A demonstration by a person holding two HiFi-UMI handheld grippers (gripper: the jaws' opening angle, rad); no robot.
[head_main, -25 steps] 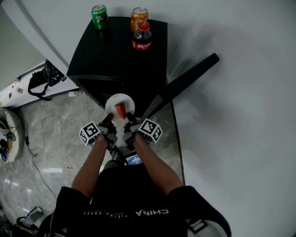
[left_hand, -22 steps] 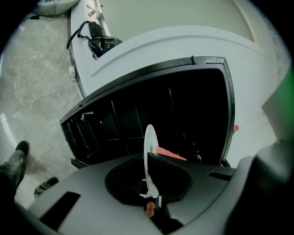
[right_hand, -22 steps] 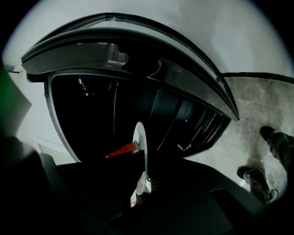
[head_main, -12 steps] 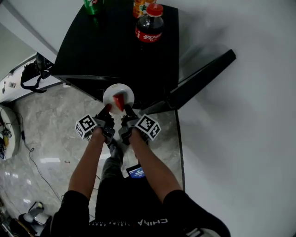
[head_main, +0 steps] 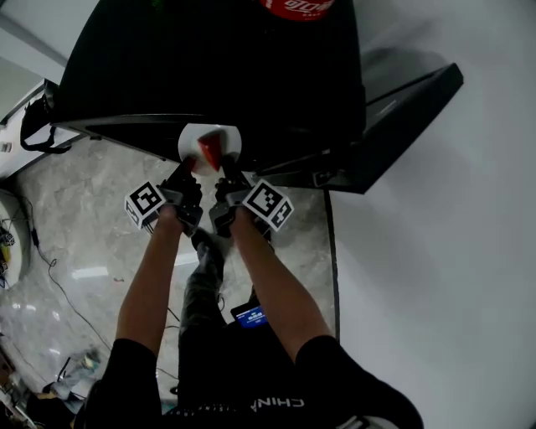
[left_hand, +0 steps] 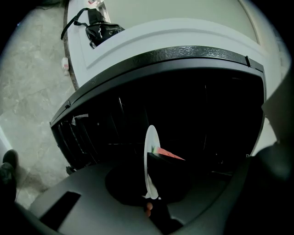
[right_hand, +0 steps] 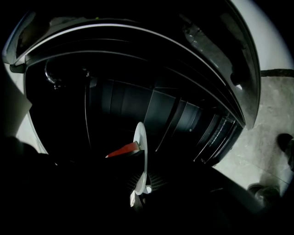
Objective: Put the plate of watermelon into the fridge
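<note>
1. Step in hand: carrying in. The plate (head_main: 226, 138) with the watermelon wedge (head_main: 210, 150) is at the mouth of the black mini fridge (head_main: 209, 59), at 12 o'clock from my hands. It sits just under the front lip of the fridge top and is not on a shelf yet.
2. My left gripper (head_main: 191, 166) has its fingers clamped on the plate rim at about 7 o'clock. My right gripper (head_main: 224, 172) has its fingers clamped on the rim at about 5 o'clock. Both gripper views show the plate edge-on, pinched between the fingers with the wedge lying on it.
3. Next move, my guess: push both hands together toward 12 into the cavity. Keep the plate level so the wedge doesn't slide, set it on a shelf, then let go.
4. Edges: the fridge's top lip is right above the plate, so there's no room to lift. The inside is too dark to read shelf heights.
5. Open room: the fridge door (head_main: 402, 117) stands open at 2 o'clock, apart from my right hand. The marble floor (head_main: 84, 235) lies at 9 o'clock. A cola bottle (head_main: 297, 7) stands on the fridge top, far off at 12 and out of the path. A black bag (head_main: 33, 126) sits at 10 o'clock, well apart.
</note>
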